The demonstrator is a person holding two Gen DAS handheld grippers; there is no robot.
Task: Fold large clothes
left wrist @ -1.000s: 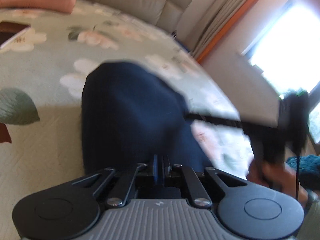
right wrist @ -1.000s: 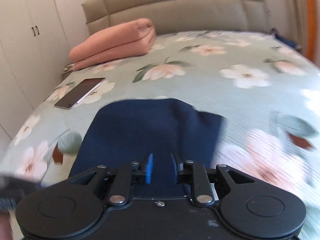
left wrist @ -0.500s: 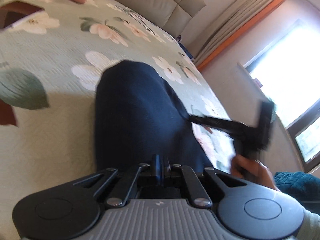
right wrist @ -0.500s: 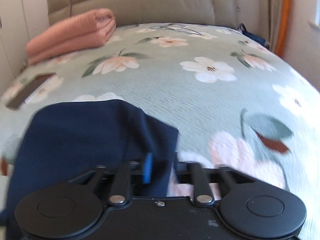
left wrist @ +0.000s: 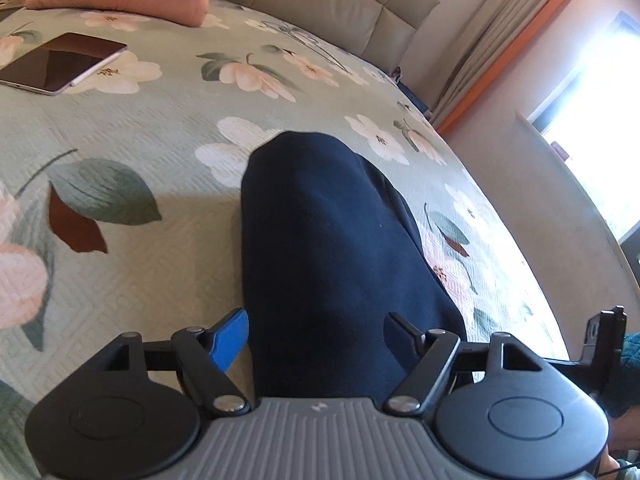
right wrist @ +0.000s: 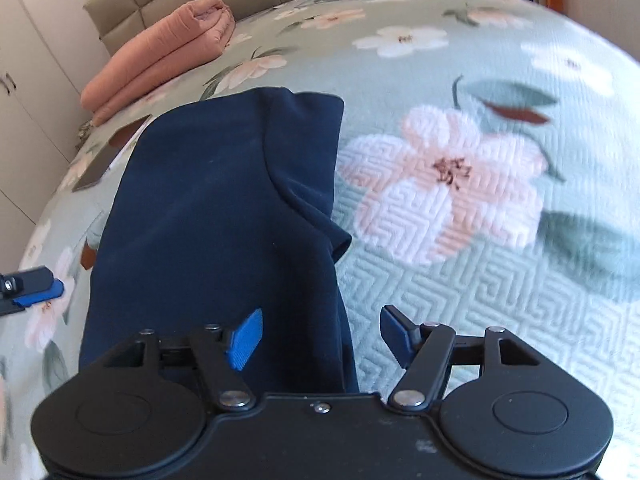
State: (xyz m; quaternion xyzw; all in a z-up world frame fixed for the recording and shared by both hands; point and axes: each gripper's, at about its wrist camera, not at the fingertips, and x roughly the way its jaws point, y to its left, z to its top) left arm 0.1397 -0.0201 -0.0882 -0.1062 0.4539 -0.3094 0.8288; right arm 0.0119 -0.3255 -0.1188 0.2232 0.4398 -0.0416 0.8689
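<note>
Item: navy garment [left wrist: 332,248], now lying folded into a long narrow stack on the floral bedspread [left wrist: 120,168], running away from both cameras toward the headboard. In the right wrist view a lower layer is sticking out past the top layer along the right edge and far corner, so I am judging the fold as made but not squared.

Item: left tongs [left wrist: 316,334]. A second ago they were pinched together on the near edge of the cloth; now they are standing wide, the blue pad [left wrist: 228,340] off the cloth's left side and the other finger over its right part, gripping nothing.

Item: right tongs [right wrist: 322,338]. Likewise half a second ago they were closed on the fabric; now they are spread wide, straddling the garment's near right edge, holding nothing.

Meaning of the change: I am reading both releases as the end of this fold. The cloth is resting on its own, and the next fold or a tidy of the offset layer is looking due.

Also present: folded pink blanket [right wrist: 160,56] near the headboard; tablet [left wrist: 60,62] lying flat, well apart from the garment.
</note>
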